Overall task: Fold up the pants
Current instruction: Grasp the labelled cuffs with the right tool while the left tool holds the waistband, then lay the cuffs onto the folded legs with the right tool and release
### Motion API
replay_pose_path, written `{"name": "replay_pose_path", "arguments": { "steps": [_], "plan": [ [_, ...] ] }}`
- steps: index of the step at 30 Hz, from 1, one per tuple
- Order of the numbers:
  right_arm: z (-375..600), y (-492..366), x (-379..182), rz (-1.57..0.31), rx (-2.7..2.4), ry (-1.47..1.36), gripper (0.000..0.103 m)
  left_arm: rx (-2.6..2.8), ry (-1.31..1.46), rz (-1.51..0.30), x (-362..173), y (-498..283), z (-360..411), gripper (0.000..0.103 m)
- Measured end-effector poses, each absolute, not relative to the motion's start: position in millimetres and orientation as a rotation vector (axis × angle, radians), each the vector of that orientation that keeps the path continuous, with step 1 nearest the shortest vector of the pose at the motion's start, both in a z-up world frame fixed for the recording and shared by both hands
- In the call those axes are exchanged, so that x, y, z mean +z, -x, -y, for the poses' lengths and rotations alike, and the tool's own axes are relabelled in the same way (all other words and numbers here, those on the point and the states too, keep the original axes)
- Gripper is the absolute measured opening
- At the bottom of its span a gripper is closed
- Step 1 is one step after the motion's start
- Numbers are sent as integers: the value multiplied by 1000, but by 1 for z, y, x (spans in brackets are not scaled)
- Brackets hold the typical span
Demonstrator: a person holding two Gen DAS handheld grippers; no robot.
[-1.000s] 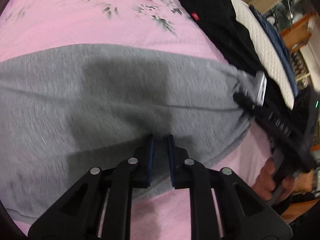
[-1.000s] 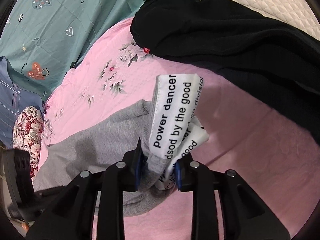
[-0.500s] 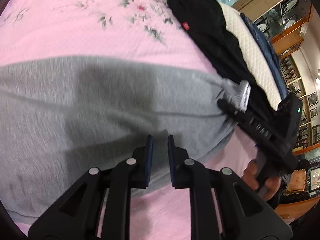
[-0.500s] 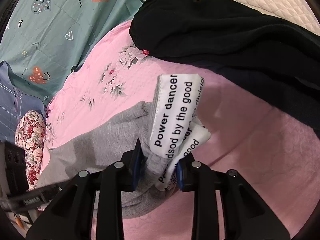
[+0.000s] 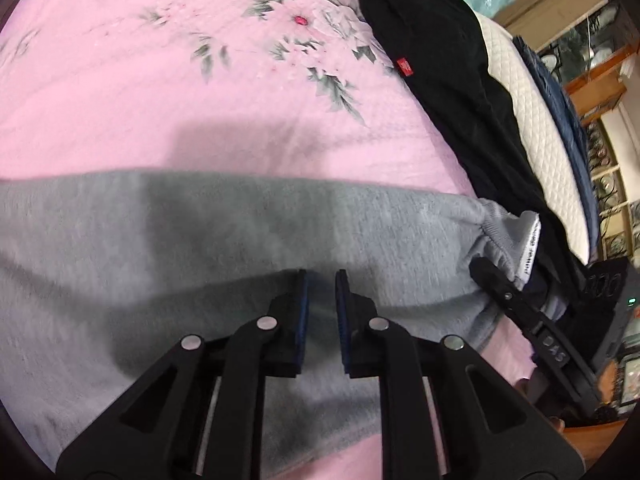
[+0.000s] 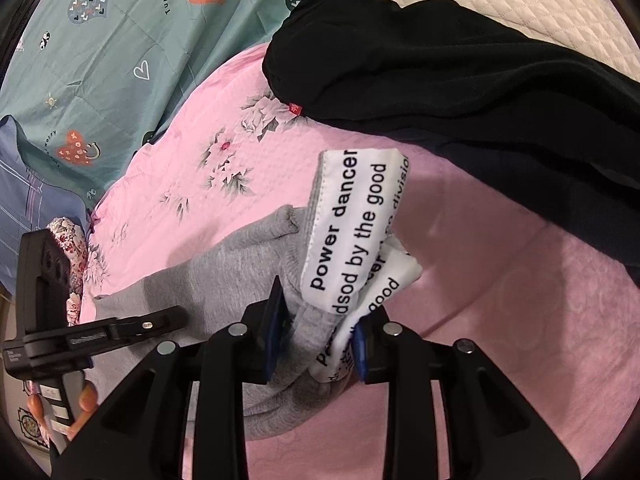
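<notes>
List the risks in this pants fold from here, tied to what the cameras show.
1. The right claw pinches only the bunched waistband corner of the grey fleece pants with its white printed label; that small bite might slip.
2. The left claw is open above the fabric, so a one-sided pull may skew the fold.
3. The black garment lies close and could snag.

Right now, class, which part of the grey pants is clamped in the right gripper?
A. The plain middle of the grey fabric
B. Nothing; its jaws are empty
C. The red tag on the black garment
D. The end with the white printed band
D: in the right wrist view the right gripper is shut on bunched cloth of the grey pants, at the end bearing the white printed band.
</notes>
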State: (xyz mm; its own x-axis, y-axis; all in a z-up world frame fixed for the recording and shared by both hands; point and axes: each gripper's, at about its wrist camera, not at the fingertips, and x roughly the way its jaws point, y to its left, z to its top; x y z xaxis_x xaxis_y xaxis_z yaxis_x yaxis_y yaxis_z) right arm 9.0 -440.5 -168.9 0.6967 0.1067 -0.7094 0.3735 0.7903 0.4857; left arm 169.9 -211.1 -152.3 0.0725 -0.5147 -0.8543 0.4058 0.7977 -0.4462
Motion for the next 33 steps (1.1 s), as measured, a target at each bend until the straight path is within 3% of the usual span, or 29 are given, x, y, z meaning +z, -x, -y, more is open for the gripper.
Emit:
{"name": "replay_pose_path", "arguments": {
  "steps": [3, 7, 14, 20, 24, 29, 30, 32, 33],
  "plan": [
    [441, -9, -169, -790, -160, -661, 29, -665, 172, -1278, -134, -170, 165, 16],
    [436, -8, -162, -774, -171, -632, 27, -492, 224, -1179, -115, -162, 70, 33],
    [379, -4, -85, -683, -143, -428, 20, -248, 285, -1153, -140, -135, -90, 30],
    [246, -44, -27, -686, 47, -105, 17, -302, 323, -1122, -158, -132, -111, 32],
    [150, -76, -48, -750, 188, 105, 16, -340, 355, -1113, -159, -135, -123, 36],
    [85, -101, -118, -893, 190, 310, 16, -383, 466, -1129, -164, -141, -133, 36],
    [81, -104, -130, -923, 182, 329, 18, -386, 471, -1130, -164, -142, -133, 36],
    [73, -104, -148, -974, 195, 368, 31, -385, 463, -1130, -164, -142, -132, 36],
    [68, -99, -148, -967, 215, 391, 46, -383, 455, -1130, -164, -142, -131, 36]
  ]
}}
